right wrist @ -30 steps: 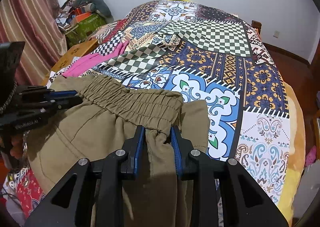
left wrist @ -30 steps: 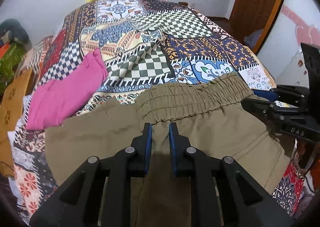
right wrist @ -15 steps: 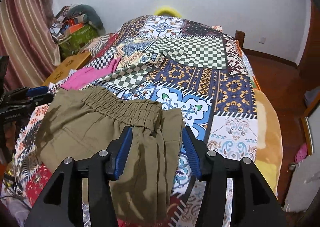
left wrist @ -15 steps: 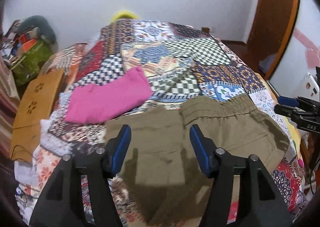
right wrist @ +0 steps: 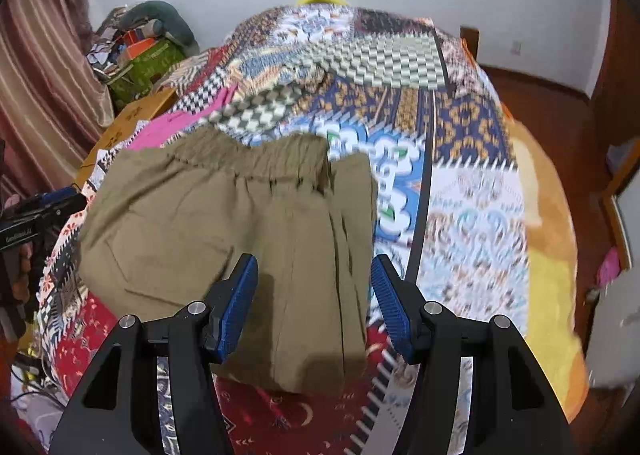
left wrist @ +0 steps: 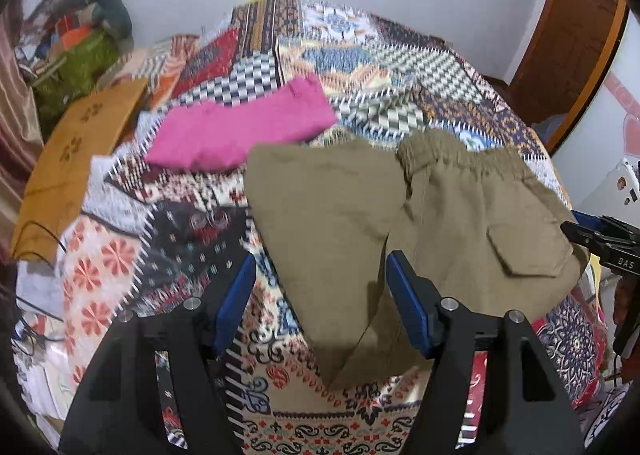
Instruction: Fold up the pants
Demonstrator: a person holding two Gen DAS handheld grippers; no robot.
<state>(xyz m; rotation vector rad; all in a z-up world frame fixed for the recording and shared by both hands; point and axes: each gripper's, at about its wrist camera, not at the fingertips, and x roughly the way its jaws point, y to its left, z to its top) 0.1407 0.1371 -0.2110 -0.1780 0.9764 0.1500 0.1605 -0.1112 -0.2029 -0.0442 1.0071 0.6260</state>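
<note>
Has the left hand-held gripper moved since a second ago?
Yes. The left hand-held gripper has backed away from the khaki pants' waistband, toward the near bed edge; its jaws have just opened, gripping nothing.

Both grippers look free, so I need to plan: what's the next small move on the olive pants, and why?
Probably tidy the fold: the olive pants lie folded on the bedspread, the left gripper and right gripper have just been opening, and one layer juts past the waistband.

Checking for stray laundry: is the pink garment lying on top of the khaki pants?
No: the pink garment lies on the quilt beside the khaki pants, not on them.
</note>
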